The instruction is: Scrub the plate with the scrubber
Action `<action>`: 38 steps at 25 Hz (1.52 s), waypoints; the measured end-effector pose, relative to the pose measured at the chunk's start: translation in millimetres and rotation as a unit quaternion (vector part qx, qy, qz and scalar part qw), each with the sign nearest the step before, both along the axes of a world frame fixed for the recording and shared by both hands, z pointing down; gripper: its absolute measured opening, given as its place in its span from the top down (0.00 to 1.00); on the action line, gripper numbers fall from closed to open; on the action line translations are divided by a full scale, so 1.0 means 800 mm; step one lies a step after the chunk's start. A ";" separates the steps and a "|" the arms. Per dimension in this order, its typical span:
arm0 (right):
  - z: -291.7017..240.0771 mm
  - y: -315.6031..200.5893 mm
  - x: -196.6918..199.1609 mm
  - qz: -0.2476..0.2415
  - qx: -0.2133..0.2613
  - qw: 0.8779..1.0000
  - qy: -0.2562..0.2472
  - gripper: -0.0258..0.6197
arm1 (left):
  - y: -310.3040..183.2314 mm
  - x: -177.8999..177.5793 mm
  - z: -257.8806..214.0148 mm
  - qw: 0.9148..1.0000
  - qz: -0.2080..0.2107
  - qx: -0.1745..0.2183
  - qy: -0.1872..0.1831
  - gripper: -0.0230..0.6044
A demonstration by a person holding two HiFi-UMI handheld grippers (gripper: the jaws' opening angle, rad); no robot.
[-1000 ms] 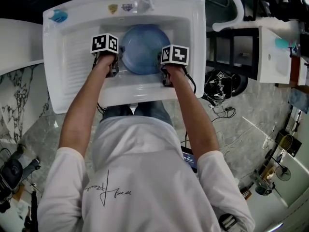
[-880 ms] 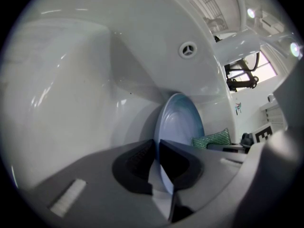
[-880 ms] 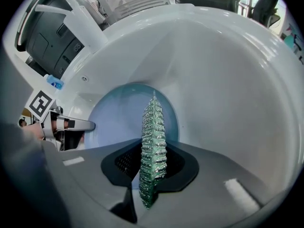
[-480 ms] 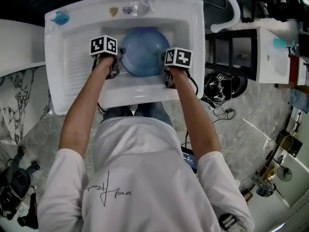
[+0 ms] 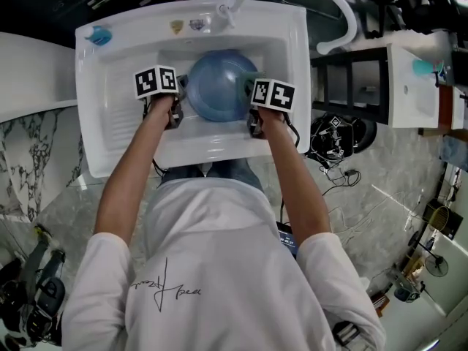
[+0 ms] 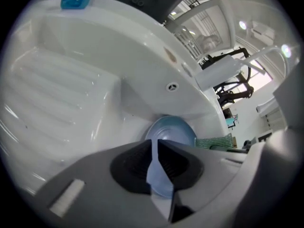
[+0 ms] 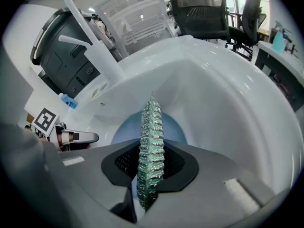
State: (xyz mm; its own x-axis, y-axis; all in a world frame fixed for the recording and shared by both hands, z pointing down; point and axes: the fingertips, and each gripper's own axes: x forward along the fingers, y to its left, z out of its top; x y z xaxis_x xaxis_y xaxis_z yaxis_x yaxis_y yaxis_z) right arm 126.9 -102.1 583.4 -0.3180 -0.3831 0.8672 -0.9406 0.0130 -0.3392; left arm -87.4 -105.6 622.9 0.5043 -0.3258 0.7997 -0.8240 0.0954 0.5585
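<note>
Pinching the plate (image 5: pixel 218 86), left tongs (image 6: pixel 153 161) sit opposite right tongs (image 7: pixel 149 171) clamping the scrubber (image 7: pixel 151 134).

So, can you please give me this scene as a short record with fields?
sink: white, holds the plate
plate: blue, in the basin
left gripper: shut on the plate's rim
right gripper: shut on the green scrubber
scrubber position: by the plate's right edge, contact unclear

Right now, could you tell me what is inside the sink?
A blue plate, held by the left gripper, and the right gripper's green scrubber. The plate covers the sink's floor beneath.
</note>
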 end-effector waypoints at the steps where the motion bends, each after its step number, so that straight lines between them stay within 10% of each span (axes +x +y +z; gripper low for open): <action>1: -0.005 -0.001 -0.001 0.002 0.007 1.000 -0.005 0.87 | 0.000 -0.003 -0.005 1.000 0.006 0.010 -0.010 0.84; 23: -0.178 0.001 -0.028 -0.021 0.195 0.980 -0.039 0.87 | 0.020 -0.010 -0.165 0.977 0.045 0.210 -0.006 0.88; 38: -0.320 0.029 -0.041 -0.074 0.360 0.930 -0.015 0.87 | 0.035 -0.022 -0.327 0.923 0.048 0.380 -0.029 0.88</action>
State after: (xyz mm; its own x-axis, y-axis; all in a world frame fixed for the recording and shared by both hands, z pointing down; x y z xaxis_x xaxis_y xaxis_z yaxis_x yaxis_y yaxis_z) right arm 93.9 -78.7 327.0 -0.4330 -0.8110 0.3934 -0.9009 0.3748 -0.2190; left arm -104.7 -77.7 361.1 0.5229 -0.7608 0.3845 -0.8393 -0.3808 0.3880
